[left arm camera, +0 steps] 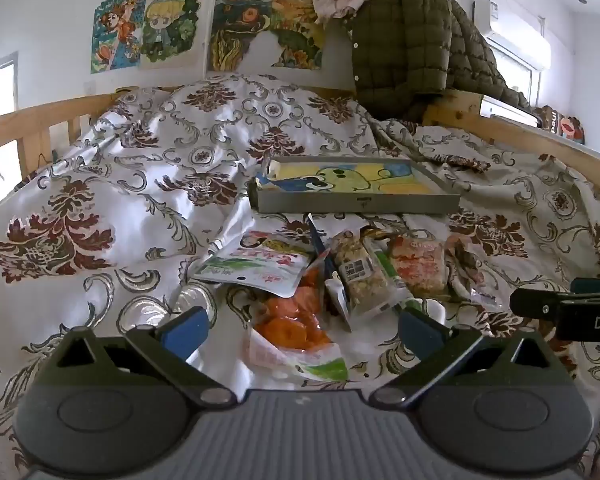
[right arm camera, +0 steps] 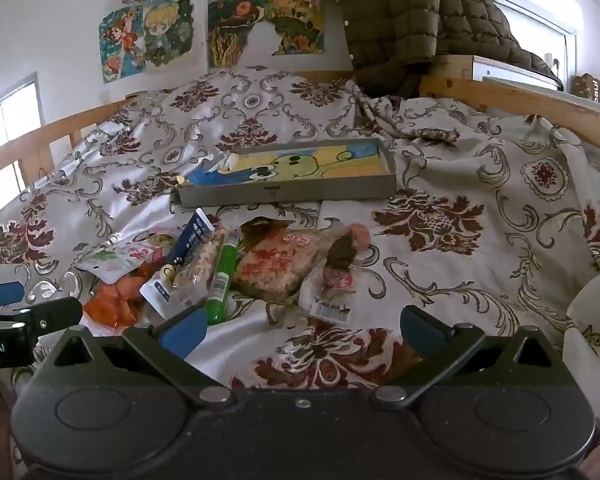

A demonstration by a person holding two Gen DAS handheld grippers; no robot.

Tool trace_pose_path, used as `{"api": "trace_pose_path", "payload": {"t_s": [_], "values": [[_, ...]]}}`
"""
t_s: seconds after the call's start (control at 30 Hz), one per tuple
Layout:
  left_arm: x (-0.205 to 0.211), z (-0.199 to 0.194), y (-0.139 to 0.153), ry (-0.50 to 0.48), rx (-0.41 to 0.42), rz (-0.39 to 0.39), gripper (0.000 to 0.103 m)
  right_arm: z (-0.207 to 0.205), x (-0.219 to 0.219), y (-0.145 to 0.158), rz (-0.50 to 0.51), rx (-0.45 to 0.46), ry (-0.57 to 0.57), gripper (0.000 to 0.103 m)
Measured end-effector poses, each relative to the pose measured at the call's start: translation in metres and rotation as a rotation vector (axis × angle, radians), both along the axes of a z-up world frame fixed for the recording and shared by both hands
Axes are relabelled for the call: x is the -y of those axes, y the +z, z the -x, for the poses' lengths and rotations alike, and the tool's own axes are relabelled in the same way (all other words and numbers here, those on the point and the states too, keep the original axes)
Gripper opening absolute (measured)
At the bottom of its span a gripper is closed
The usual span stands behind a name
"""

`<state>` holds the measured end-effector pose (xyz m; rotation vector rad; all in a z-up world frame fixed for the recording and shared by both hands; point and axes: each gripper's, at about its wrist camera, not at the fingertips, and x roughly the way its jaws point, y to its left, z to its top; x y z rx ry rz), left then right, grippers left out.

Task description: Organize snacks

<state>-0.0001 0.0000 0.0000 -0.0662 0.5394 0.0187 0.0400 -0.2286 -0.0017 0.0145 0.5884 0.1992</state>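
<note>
Several snack packets lie in a heap on the patterned bedspread [left arm camera: 100, 184]: a clear bag of orange snacks [left arm camera: 296, 320], a white and pink pouch [left arm camera: 260, 264], a clear nut pack [left arm camera: 358, 276], a green tube [right arm camera: 222, 276], a blue packet [right arm camera: 190, 240] and a red-printed rice cracker pack [right arm camera: 276, 268]. A shallow grey tray [left arm camera: 354, 202] with a cartoon picture inside lies behind the heap; it also shows in the right wrist view [right arm camera: 288, 194]. My left gripper [left arm camera: 302, 326] is open, just before the orange bag. My right gripper [right arm camera: 302, 326] is open and empty, right of the heap.
A wooden bed rail [left arm camera: 540, 136] runs along the right and the back. A green quilted jacket [left arm camera: 412, 40] hangs over the rail behind the tray. Posters [left arm camera: 156, 28] cover the wall. The right gripper's side shows at the left view's right edge [left arm camera: 564, 308].
</note>
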Motion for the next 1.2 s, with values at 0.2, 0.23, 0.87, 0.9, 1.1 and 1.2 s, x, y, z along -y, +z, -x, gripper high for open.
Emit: {"api": "trace_pose_path", "payload": {"t_s": [0.2,0.23,0.87,0.9,1.1,1.2], "values": [[0.0,-0.0001,0.0,0.0,-0.004,0.001,0.103,-0.0004,-0.0001,-0.0004,0.0,-0.001,0.001,0.102],[-0.0001,-0.0001,0.0,0.0,-0.005,0.001,0.103,-0.0004,0.0,-0.0003,-0.001,0.0,0.001,0.102],[0.0,-0.0002,0.0,0.0,-0.009,0.001,0.103,-0.0012,-0.001,-0.0012,0.004,-0.004,0.001,0.102],[0.0,-0.0002,0.0,0.0,-0.009,0.001,0.103,-0.0014,-0.0011,-0.0012,0.005,-0.005,0.001,0.102],[-0.0001,-0.0002,0.0,0.0,-0.01,0.003,0.103,-0.0014,-0.0013,-0.0013,0.005,-0.005,0.001,0.102],[0.0,-0.0002,0.0,0.0,-0.01,0.003,0.103,-0.0015,-0.0016,-0.0014,0.006,-0.006,0.001,0.102]]}}
